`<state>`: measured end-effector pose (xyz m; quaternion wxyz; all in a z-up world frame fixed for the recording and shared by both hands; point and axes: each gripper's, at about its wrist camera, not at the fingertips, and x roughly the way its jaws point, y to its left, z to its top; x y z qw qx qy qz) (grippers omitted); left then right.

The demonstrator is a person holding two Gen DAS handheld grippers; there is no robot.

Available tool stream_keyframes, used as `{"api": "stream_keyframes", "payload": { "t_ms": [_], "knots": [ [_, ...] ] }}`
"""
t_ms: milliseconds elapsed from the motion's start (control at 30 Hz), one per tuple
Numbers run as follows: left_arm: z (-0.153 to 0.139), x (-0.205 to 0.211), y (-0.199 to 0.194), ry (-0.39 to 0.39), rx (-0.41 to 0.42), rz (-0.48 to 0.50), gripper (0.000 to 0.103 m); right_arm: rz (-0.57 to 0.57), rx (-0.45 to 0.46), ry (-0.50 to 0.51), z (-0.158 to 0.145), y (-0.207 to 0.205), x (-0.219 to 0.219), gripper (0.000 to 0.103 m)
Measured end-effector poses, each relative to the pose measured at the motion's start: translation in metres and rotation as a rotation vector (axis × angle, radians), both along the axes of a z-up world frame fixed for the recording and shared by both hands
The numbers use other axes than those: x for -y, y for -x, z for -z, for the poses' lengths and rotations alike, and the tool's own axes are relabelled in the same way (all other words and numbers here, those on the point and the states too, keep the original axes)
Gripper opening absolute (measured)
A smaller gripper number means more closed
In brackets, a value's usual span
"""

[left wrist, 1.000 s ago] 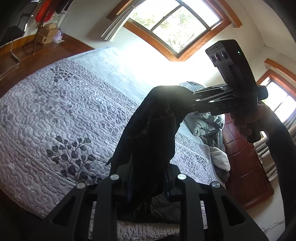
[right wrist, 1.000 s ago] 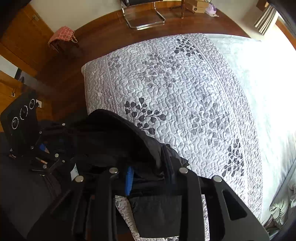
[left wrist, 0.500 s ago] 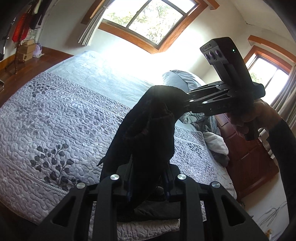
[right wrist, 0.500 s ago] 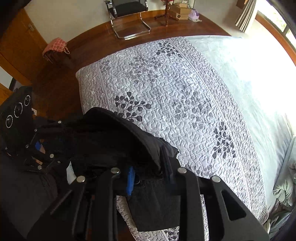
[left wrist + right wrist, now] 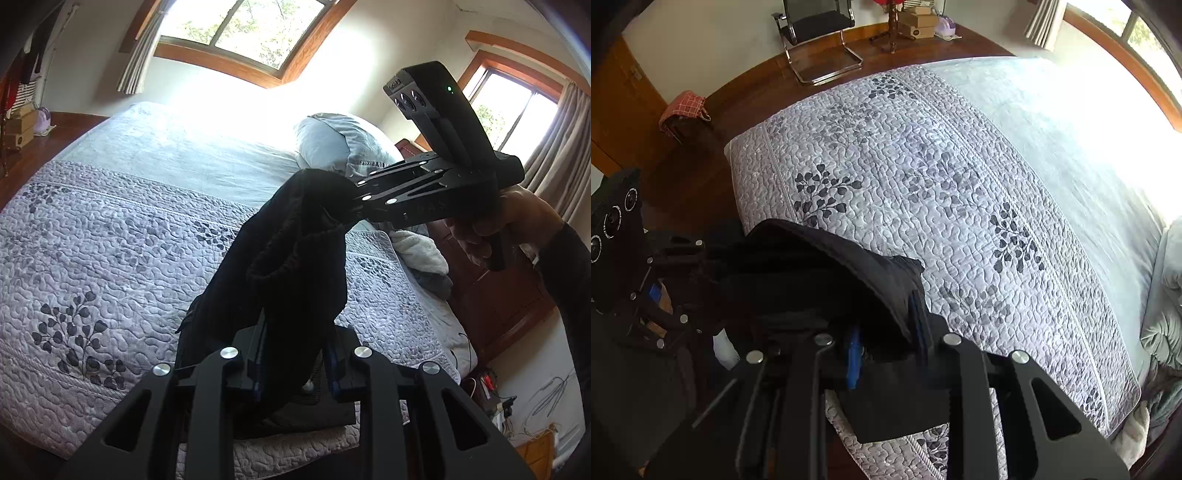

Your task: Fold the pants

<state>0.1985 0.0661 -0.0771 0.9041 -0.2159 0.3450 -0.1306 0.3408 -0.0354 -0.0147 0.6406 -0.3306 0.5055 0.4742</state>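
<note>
Left gripper (image 5: pixel 295 363) clamps black pants (image 5: pixel 295 266) | right gripper (image 5: pixel 886 354) pinches them too | held above quilted bedspread (image 5: pixel 923 166)

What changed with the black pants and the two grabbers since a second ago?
Both views have swung toward the head of the bed, bringing the pillow and windows into sight. Nothing was grabbed or let go: the left gripper and right gripper still pinch the black pants, bunched above the quilt.
</note>
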Motion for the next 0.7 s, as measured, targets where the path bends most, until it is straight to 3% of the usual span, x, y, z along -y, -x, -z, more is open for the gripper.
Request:
{"api": "stream_keyframes", "payload": {
  "t_ms": [700],
  "knots": [
    [0.030,0.100,-0.014,-0.077,-0.055,0.150,0.025,0.093,-0.012,0.017,0.040,-0.002,0.108,0.019]
  ]
}}
